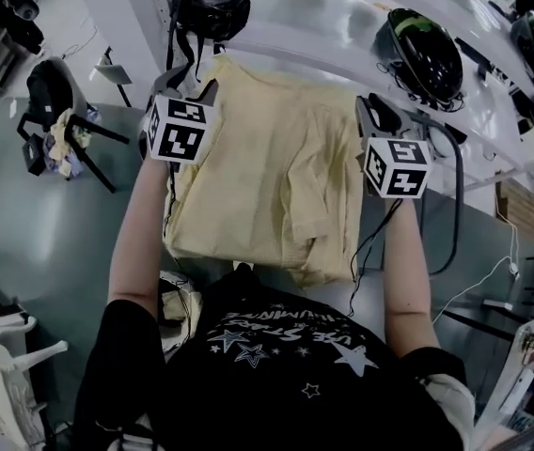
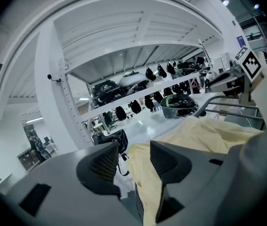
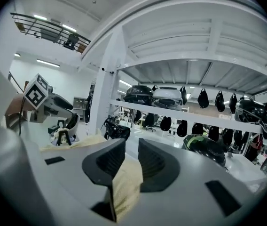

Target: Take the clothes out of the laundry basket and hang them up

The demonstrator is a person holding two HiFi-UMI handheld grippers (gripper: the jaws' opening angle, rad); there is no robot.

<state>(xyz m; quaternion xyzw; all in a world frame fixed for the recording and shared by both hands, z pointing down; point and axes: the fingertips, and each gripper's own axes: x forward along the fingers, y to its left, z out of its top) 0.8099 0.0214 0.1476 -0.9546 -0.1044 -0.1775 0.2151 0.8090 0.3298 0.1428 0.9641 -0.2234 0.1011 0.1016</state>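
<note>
One pale yellow fabric garment (image 1: 267, 186) hangs spread between two grippers, raised before a white metal shelf (image 1: 342, 26). The left gripper (image 2: 132, 160) pinches one upper corner with its jaw tips slightly apart. The right gripper (image 3: 129, 160) clamps narrowly on the other corner.

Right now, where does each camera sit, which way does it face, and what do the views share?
Head view: on the person's head, looking steeply down at the yellow garment stretched between left gripper and right gripper; forearms and black shirt show.
Left gripper view: rides the left gripper, facing helmet shelves; own jaws hold the garment.
Right gripper view: rides the right gripper, facing the same shelves; own jaws pinch the garment.
Shared: each gripper view shows the other gripper.
</note>
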